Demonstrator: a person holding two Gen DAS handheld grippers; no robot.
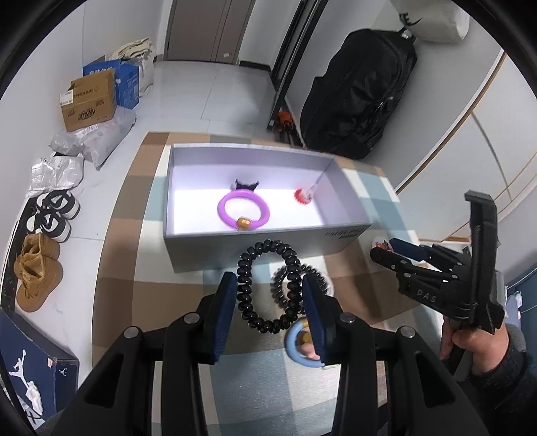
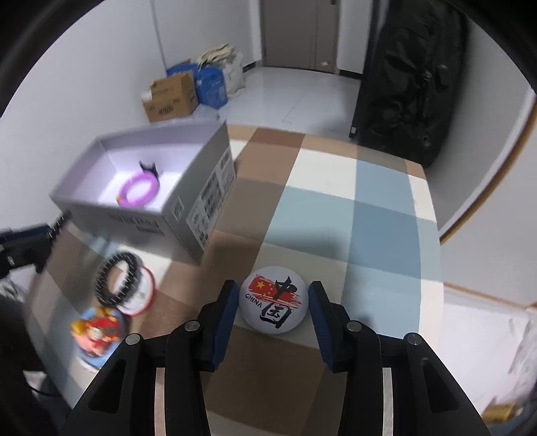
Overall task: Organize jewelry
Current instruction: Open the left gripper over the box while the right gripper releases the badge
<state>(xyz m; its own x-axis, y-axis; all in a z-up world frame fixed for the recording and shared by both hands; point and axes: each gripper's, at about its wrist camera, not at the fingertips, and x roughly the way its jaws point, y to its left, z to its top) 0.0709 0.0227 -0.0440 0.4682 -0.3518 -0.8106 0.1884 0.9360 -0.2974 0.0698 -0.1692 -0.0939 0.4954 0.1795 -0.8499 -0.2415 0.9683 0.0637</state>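
Looks like a home entryway: white tiled floor, sneakers and tan boots lined along the left wall, cardboard boxes stacked far left, a closed door beyond, a black bag far right.

Round white badge: red flag with yellow star, "CHINA" in blue capitals, two large black brush characters "中国".

Right tongs, black linkage body: raised letters "DAS".

Dark blue shoebox on the floor: white Jumpman figure logo.

Grey box, outer side wall: printed labels and barcodes, too blurred to read.

Brown carton on the floor: printed characters, illegible.
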